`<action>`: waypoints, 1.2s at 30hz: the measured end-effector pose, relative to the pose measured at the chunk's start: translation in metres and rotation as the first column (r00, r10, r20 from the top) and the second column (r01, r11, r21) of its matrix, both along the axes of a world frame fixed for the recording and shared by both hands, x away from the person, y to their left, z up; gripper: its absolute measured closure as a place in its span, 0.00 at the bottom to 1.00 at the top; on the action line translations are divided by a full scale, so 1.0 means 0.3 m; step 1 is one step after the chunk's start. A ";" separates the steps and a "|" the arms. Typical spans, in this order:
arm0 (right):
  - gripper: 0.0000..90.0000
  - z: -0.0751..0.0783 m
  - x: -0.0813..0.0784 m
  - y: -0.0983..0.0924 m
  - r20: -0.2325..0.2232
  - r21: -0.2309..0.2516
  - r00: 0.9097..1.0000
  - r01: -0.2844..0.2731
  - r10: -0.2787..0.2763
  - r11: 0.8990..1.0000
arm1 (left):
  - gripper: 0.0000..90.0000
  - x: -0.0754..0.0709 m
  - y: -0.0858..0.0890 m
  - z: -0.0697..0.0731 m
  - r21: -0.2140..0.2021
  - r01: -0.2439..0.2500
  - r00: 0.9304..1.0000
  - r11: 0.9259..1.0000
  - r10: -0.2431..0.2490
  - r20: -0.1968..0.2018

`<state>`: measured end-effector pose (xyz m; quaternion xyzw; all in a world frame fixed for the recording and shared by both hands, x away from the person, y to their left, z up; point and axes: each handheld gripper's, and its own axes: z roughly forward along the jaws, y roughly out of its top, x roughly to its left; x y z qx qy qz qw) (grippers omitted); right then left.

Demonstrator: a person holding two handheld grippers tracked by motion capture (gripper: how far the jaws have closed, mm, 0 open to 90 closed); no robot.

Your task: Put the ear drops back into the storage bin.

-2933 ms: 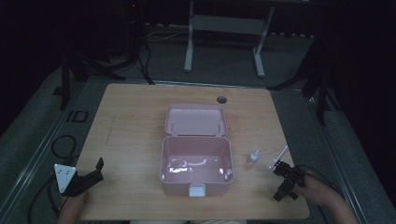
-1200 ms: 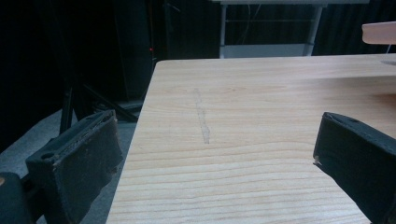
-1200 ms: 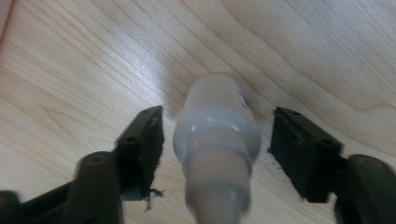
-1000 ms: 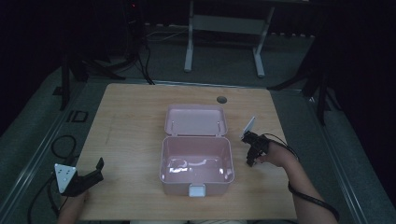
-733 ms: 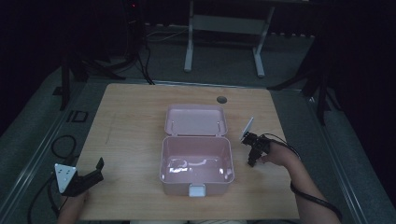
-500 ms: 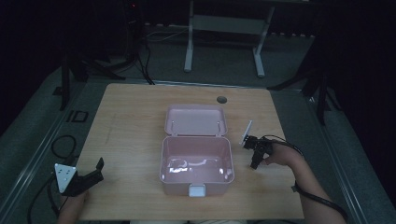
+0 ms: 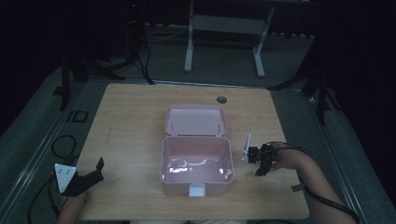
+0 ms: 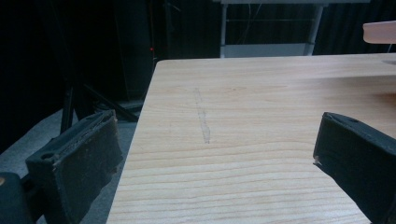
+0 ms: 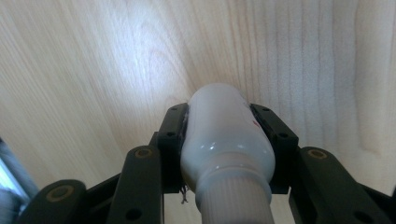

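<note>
Beside the open pink box (image 7: 196,161), the right tool (image 7: 256,155) clamps a white bottle (image 9: 226,140); the left tool (image 7: 88,175) gapes empty.

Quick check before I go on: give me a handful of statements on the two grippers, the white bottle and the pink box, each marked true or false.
1. The right gripper is shut on the white bottle. True.
2. The pink box has its lid closed. False: the lid is swung open behind it.
3. The left gripper holds a thin white stick. False: its jaws stand open over the bare table, with nothing between them.
4. The right gripper is to the right of the box in the high view. True.
5. The bottle already lies inside the box. False: it is clamped in the right gripper, outside the box.
</note>
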<state>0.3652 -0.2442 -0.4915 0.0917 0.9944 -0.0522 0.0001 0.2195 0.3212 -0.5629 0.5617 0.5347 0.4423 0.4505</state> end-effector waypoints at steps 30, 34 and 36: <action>0.66 0.104 -0.115 0.058 0.004 -0.056 0.977 -0.214 0.214 0.975 | 0.01 0.000 0.000 0.000 0.000 -0.002 1.000 1.000 0.002 0.001; 0.66 0.143 -0.130 0.065 0.008 -0.056 0.976 -0.219 0.220 0.974 | 0.01 0.000 0.000 0.000 0.000 -0.003 1.000 1.000 0.003 0.002; 0.66 0.156 -0.133 0.068 0.010 -0.056 0.975 -0.220 0.220 0.974 | 0.01 0.000 0.000 0.000 0.000 -0.003 1.000 1.000 0.003 0.001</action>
